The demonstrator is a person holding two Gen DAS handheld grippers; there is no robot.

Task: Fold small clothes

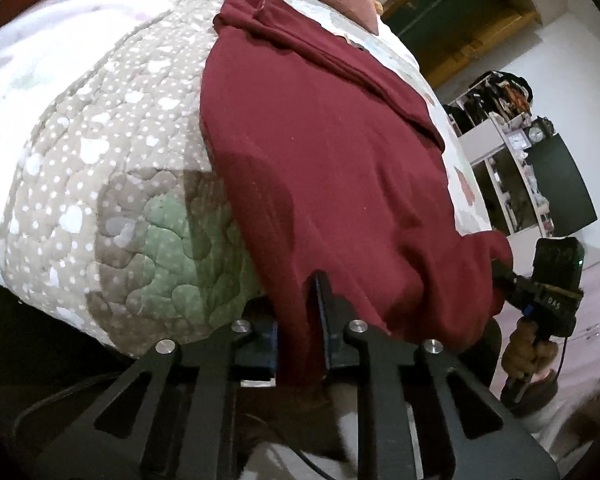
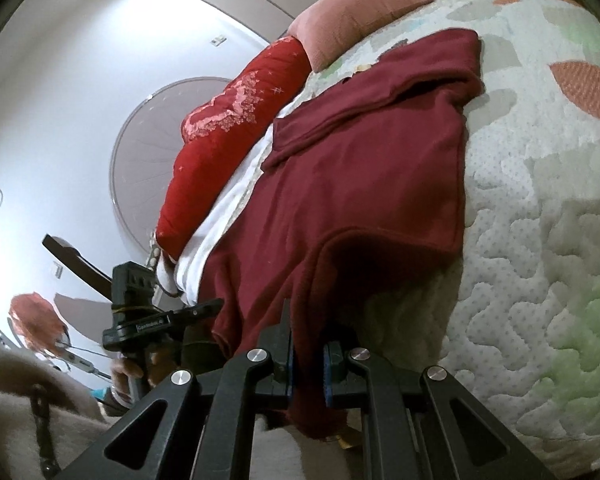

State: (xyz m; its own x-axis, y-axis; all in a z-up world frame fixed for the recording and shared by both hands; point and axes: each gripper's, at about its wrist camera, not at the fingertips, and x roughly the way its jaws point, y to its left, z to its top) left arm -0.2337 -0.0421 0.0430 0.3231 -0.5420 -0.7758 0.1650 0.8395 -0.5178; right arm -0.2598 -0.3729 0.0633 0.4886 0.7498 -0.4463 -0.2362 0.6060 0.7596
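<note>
A dark red garment (image 1: 332, 152) lies spread on a quilted bed cover (image 1: 112, 152), its near hem hanging over the bed's edge. My left gripper (image 1: 300, 320) is shut on the near hem at its left corner. My right gripper (image 2: 308, 360) is shut on the near hem of the same garment (image 2: 364, 184) at its right corner. The right gripper also shows in the left wrist view (image 1: 500, 268), pinching the cloth. The left gripper shows in the right wrist view (image 2: 216, 308) at the hem. A sleeve (image 2: 380, 76) lies folded across the far part.
A pink pillow (image 2: 360, 16) and a red patterned quilt (image 2: 228, 136) lie at the head of the bed. A shelf unit (image 1: 512, 136) and a dark panel (image 1: 560, 184) stand beyond the bed's right side. A white sheet (image 1: 60, 40) lies at the left.
</note>
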